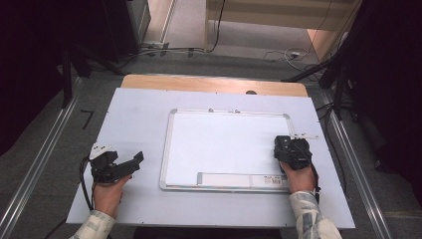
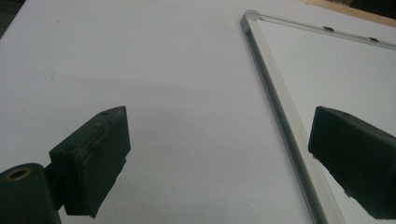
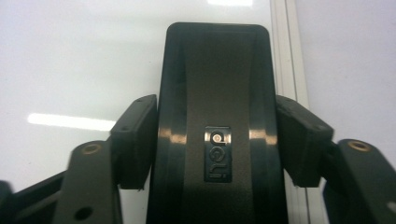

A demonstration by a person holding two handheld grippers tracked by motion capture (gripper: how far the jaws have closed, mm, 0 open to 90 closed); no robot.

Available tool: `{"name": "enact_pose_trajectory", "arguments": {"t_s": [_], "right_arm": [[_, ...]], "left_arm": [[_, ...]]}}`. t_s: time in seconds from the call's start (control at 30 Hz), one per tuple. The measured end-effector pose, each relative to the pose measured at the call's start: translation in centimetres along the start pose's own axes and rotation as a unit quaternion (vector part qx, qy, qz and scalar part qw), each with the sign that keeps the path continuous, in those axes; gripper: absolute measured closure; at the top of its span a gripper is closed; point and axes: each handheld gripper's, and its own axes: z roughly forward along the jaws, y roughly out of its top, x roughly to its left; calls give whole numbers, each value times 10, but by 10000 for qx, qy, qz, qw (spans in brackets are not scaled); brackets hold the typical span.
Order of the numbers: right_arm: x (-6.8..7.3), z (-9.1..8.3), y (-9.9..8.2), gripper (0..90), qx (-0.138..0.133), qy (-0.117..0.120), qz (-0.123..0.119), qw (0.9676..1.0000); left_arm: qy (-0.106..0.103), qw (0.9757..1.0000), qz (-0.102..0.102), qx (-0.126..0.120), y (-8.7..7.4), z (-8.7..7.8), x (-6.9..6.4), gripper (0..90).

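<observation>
Eraser [image 3: 217,126] | on whiteboard [image 1: 224,144] | white table [image 1: 134,114] | grey floor [image 1: 45,149]

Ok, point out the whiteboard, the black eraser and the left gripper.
whiteboard [image 1: 224,144], high view, bare white writing surface.
black eraser [image 3: 217,84], right gripper view, glossy top face above its logo.
left gripper [image 2: 219,158], left gripper view, midway between its spread black jaws.

On the table [image 1: 134,114] lies the whiteboard [image 1: 224,144], the eraser [image 3: 217,116] at its right edge, the left gripper [image 1: 130,164] left of it.
</observation>
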Motion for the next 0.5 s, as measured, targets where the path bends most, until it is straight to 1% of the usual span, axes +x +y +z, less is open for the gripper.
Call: {"name": "enact_pose_trajectory", "arguments": {"t_s": [0.1,0.17,0.27,0.37,0.4,0.47,0.5], "right_arm": [[1,1,0,262,57,49,-12,10000],[2,1,1,236,82,20,-26,10000],[2,0,2,232,75,36,-43,10000],[2,-4,3,229,-25,54,-21,10000],[2,-6,3,226,-88,33,-21,10000],[1,-11,5,226,-186,97,15,9998],[1,-13,5,226,-246,79,-2,9997]], "left_arm": [[5,10000,-1,-8,0,0,0,62],[2,10000,-11,-12,0,0,0,62],[3,10000,-10,-8,0,0,0,62],[-2,10000,-16,-22,0,0,0,62],[2,10000,-19,-21,0,0,0,62],[3,10000,-19,-20,0,0,0,62],[3,10000,-16,-18,0,0,0,62]]}}
